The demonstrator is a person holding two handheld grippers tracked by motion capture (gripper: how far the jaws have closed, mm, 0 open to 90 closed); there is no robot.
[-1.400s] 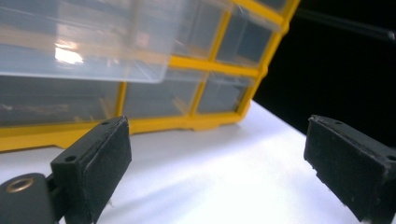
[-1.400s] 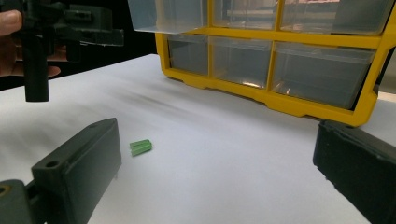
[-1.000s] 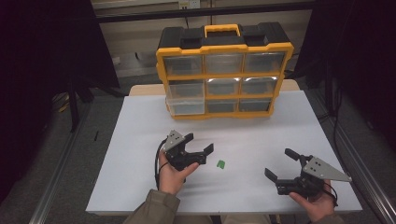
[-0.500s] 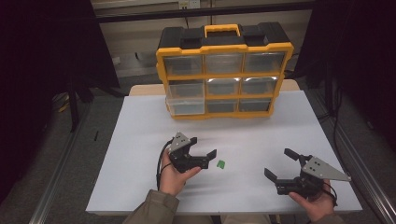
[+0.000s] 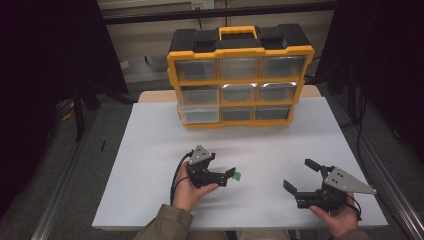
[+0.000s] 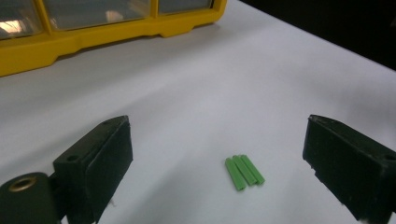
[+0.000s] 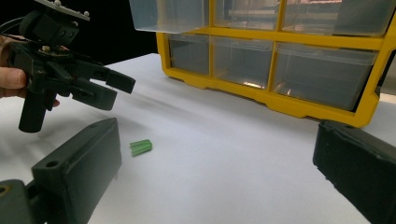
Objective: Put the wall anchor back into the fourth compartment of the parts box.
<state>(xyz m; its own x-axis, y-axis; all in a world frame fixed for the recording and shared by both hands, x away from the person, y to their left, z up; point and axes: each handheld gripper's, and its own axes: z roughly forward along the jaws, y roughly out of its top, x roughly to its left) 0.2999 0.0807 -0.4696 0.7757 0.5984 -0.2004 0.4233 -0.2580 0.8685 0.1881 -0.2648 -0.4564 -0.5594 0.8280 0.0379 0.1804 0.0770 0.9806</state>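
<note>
- We take the organizer (image 5: 240, 75) as our landmark: yellow frame, black top, clear drawers, standing at the far edge of the white table (image 5: 150, 150).
- Its lower left drawer (image 5: 199, 114) sits pulled out a little from the frame.
- The green piece (image 6: 244, 171) lies flat on the table, well in front of the organizer, roughly below its middle column. In the left gripper view it reads as three short green bars side by side.
- Our left gripper (image 5: 226, 176) hovers in front of the organizer, jaws apart, tips just beside the piece; in its own view the piece lies between the jaws, ahead of them, untouched.
- Our right gripper (image 5: 299, 176) is held in front of the organizer's right end, well apart from the piece, jaws wide apart and holding nothing.
- In the right gripper view the left gripper (image 7: 100, 86) hangs above the table, the piece (image 7: 140, 147) below and in front of it.
</note>
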